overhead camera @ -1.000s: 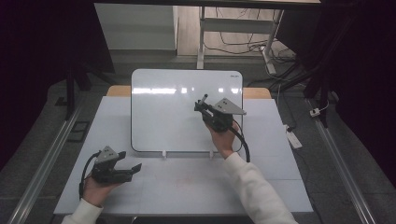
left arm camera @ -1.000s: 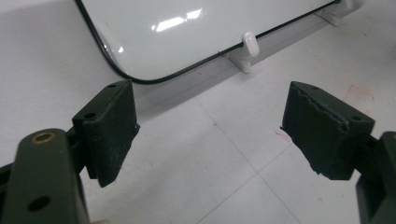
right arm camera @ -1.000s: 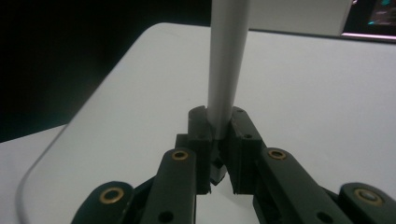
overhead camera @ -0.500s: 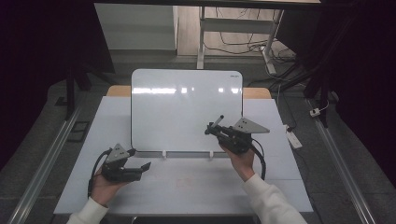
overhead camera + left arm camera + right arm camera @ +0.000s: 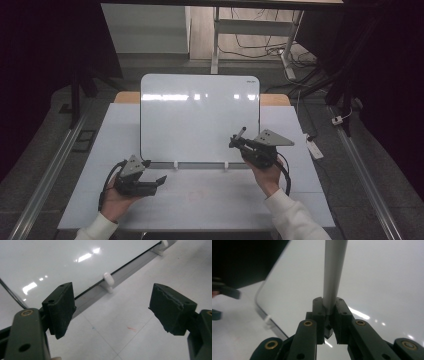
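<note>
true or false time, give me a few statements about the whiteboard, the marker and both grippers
1. The right gripper is shut on the marker. True.
2. The left gripper holds an eraser. False: its fingers stand open with nothing between them.
3. The whiteboard is covered in writing. False: its surface is blank, with only light reflections.
4. The whiteboard rests against white clips at its lower edge. True.
5. Both grippers are over the board. False: the left gripper is over the table, in front of the board.

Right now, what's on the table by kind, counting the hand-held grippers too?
Whiteboard: 1
Marker pen: 1
White clips along the whiteboard's bottom edge: 2
Hand-held grippers: 2, left hand-held gripper and right hand-held gripper
Total: 6
</note>
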